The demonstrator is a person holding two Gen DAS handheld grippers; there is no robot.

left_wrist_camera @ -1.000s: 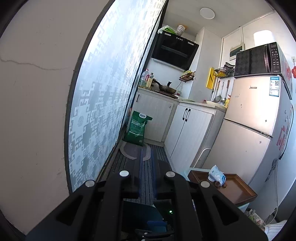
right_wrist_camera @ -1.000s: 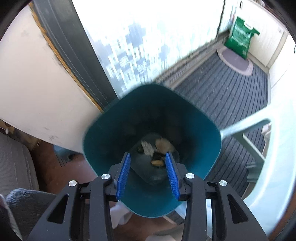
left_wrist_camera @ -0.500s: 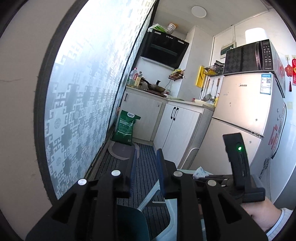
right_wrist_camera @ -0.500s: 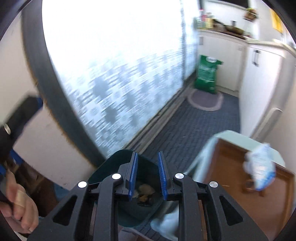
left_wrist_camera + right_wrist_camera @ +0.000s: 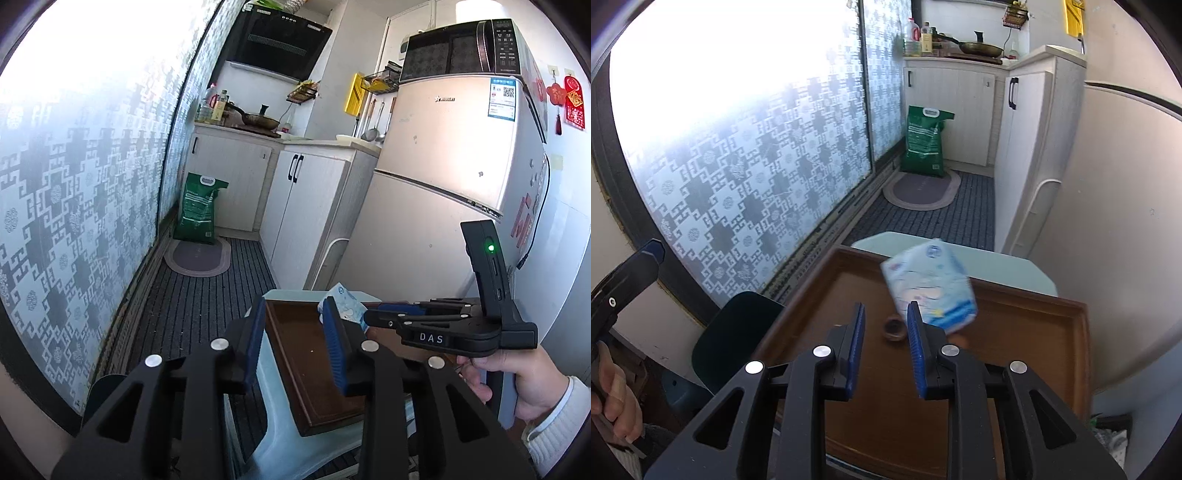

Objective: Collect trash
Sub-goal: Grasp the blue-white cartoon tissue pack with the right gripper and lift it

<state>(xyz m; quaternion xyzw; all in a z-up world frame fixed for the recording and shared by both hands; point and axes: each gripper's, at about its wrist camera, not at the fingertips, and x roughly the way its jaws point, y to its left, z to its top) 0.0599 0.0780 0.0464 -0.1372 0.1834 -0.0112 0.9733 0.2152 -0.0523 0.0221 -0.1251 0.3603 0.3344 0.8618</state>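
Directly ahead of the right claw (image 5: 885, 328), a crumpled blue-and-white wrapper (image 5: 929, 286) is seen on the wooden tray (image 5: 1034, 332), beside a small dark cap (image 5: 894, 327). Both claws are empty, their jaws just parted further; the left claw (image 5: 295, 338) is held aside. The teal bin (image 5: 733, 332) is kept low beside the tray for deposits.

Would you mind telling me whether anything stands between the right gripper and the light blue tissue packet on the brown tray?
Nothing visible does: the right gripper hangs open over the brown wooden tray, the light blue tissue packet just beyond; a small dark cap lies beside.
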